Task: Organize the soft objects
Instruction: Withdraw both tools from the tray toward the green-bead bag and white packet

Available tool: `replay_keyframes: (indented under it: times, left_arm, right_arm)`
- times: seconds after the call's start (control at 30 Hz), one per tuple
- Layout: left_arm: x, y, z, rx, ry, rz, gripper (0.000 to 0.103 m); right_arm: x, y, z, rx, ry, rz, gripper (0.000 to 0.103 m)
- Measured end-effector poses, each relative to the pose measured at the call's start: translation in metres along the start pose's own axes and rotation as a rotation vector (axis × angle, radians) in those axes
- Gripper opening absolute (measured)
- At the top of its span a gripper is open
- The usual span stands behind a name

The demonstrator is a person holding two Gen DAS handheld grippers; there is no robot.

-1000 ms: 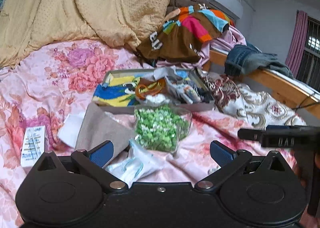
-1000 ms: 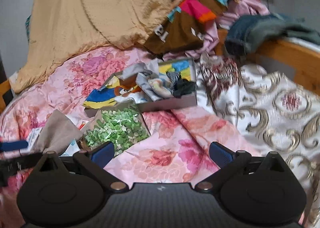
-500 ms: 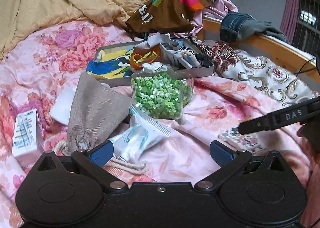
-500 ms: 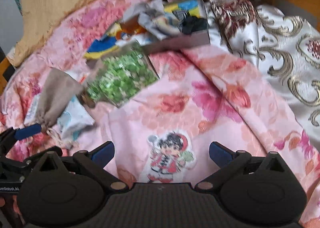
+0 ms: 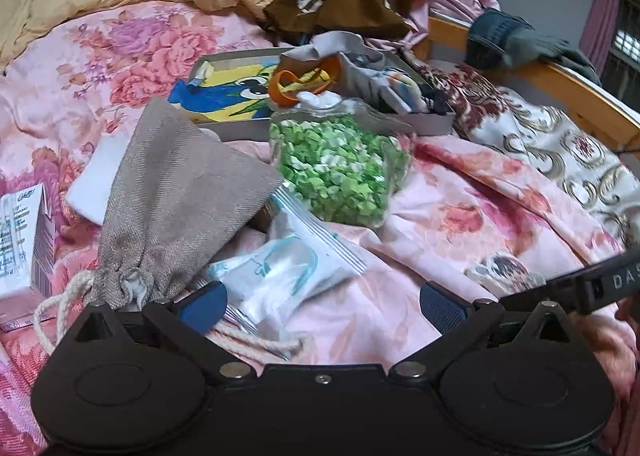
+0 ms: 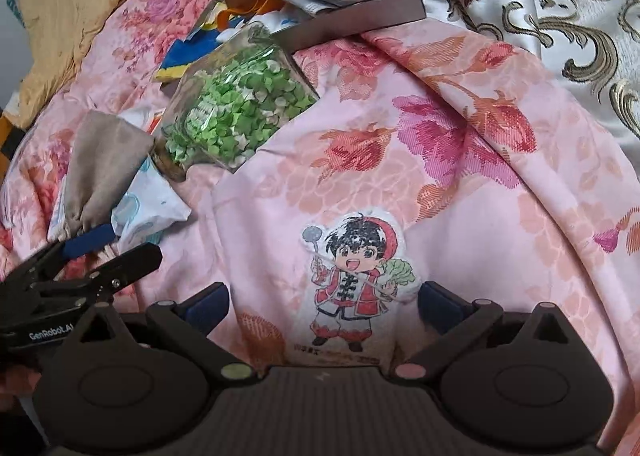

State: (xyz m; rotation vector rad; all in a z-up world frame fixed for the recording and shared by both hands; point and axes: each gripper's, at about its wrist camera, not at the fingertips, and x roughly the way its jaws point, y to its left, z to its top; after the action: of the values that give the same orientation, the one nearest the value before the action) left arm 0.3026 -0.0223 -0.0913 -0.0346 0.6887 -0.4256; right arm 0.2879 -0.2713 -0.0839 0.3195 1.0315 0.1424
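The left tongs (image 5: 322, 302) are spread wide and empty, low over the floral bedspread (image 5: 460, 215), their left pad just at the gathered neck of a grey drawstring pouch (image 5: 176, 191) and their gap over a sealed white plastic packet (image 5: 288, 268) that lies partly under the pouch. The right tongs (image 6: 322, 302) are likewise spread and hold nothing, hanging over a flat cloth patch printed with a cartoon boy (image 6: 356, 276) on the bedspread. The pouch looks limp and light; it would fold under any pinch, so the bunched neck beside its white cord (image 5: 60, 308) seems the surest hold. The packet's film looks slippery and crinkly, best taken by a crimped edge. The patch lies flat and thin, so I judge an edge must be lifted before the pads can close on it. Behind, a clear bag of green paper stars (image 5: 340, 171) leans by a shallow grey box (image 5: 432, 121) already holding socks and cloth, probably the destination.
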Motion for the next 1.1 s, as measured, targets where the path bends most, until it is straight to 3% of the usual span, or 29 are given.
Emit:
replay_keyframes:
  times: [0.3, 0.73, 1.0, 1.1]
  left_arm:
    - [0.002, -0.002, 0.0, 0.015, -0.048, 0.049, 0.102]
    - [0.018, 0.002, -0.007, 0.061, -0.011, 0.072, 0.102]
    - [0.027, -0.001, -0.008, 0.087, 0.011, 0.109, 0.102]
    - [0.025, -0.001, -0.008, 0.081, -0.001, 0.082, 0.102]
  right_arm:
    - [0.001, -0.001, 0.004, 0.039, -0.009, 0.081, 0.103]
    - [0.001, 0.006, 0.003, 0.034, -0.011, 0.176, 0.103]
    - [0.004, 0.001, 0.003, 0.098, 0.013, 0.234, 0.101]
    - [0.005, -0.001, 0.003, 0.116, 0.017, 0.239, 0.099]
